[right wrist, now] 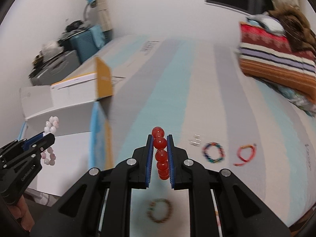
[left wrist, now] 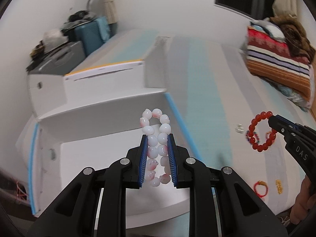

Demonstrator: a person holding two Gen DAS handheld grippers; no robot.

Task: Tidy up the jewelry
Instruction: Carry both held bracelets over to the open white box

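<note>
My left gripper [left wrist: 157,138] is shut on a white and pink bead bracelet [left wrist: 157,132], held above the open white box [left wrist: 83,158]. It also shows at the left of the right wrist view [right wrist: 51,126]. My right gripper [right wrist: 160,138] is shut on a red bead bracelet [right wrist: 160,144], held above the striped bed cover [right wrist: 177,90]. The red bracelet also shows in the left wrist view [left wrist: 254,126], hanging from the right gripper [left wrist: 273,118].
On the bed lie a multicoloured bracelet [right wrist: 213,152], a red cord bracelet [right wrist: 245,154], a brown bead bracelet [right wrist: 160,213] and small silver pieces [right wrist: 195,140]. Folded blankets [right wrist: 276,59] sit at the far right. Larger boxes [left wrist: 110,63] stand behind the white box.
</note>
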